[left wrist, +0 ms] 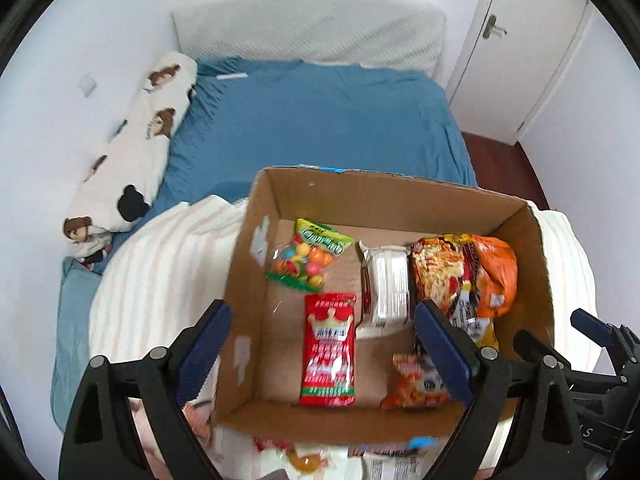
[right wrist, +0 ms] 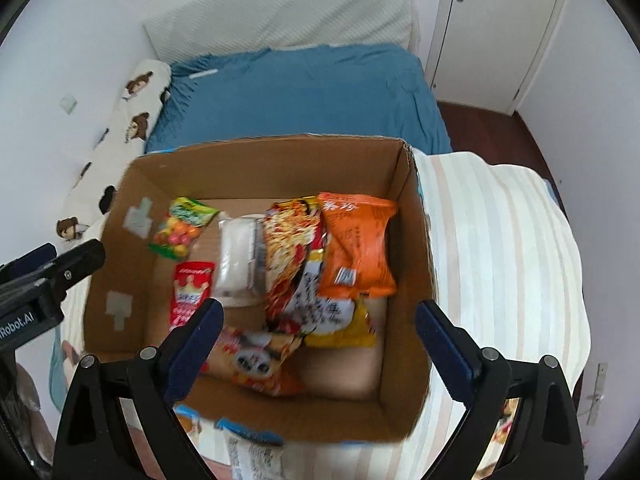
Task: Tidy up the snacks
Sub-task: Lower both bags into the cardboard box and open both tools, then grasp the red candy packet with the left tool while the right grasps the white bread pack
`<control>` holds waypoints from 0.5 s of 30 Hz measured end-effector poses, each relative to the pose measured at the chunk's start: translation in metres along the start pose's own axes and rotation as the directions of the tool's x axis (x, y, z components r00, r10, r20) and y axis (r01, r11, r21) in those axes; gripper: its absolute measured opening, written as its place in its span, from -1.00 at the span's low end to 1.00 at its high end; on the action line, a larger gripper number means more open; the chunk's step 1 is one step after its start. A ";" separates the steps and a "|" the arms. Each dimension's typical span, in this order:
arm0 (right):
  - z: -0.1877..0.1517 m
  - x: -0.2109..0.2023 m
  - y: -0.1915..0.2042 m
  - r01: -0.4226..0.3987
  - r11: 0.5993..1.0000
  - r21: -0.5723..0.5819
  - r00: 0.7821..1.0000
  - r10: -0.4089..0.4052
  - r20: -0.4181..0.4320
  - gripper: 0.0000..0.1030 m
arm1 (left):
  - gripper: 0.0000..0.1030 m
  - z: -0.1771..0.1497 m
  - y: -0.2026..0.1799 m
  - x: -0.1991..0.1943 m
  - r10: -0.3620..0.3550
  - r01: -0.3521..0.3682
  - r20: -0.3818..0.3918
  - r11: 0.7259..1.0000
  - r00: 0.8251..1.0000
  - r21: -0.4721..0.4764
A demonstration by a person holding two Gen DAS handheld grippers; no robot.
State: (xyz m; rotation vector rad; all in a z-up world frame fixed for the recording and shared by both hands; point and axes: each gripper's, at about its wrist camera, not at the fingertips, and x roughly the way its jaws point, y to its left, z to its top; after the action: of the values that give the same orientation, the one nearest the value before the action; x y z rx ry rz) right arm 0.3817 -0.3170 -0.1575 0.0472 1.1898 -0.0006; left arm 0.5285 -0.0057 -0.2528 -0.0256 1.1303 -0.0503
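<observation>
Cardboard box [left wrist: 256, 320] sits on the striped blanket [right wrist: 500, 240] on my bed, holding the snacks: candy bag [left wrist: 310, 256], red packet [left wrist: 330, 350], noodle packs [right wrist: 296, 252]. My left tool [left wrist: 322, 350] and right tool [right wrist: 320, 344] hover above, both spread wide, holding nothing.

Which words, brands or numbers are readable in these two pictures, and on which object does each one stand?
"Robot.AI", cut off at its left: on the body of the left gripper, seen in the right wrist view.
Red packet with a crown: Chinese print, too blurred to read.
Orange packet: characters and barcode, too blurred.
Candy bag: green label, unreadable.
Noodle packet: unreadable.
</observation>
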 end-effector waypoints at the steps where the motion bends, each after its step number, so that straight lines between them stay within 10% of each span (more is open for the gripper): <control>1: -0.009 -0.011 0.003 -0.010 1.000 0.001 1.000 0.010 0.016 0.91 | 0.81 -0.008 0.001 -0.011 0.001 -0.001 0.018 1.000 1.000 -0.002; 8: -0.065 -0.049 0.012 -0.082 0.996 0.029 0.996 0.081 0.044 0.91 | 0.81 -0.058 0.010 -0.056 0.020 -0.019 0.069 1.000 0.997 -0.011; 15: -0.148 0.003 0.019 -0.114 0.991 0.063 0.986 0.121 -0.118 0.91 | 0.81 -0.132 0.043 -0.032 0.113 -0.115 -0.034 0.992 0.993 -0.043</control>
State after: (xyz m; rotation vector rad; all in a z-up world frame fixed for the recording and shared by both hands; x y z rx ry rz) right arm 0.2457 -0.2925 -0.2147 0.1687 1.3072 0.0742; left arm 0.3969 0.0399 -0.2825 -0.0003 1.1629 0.0772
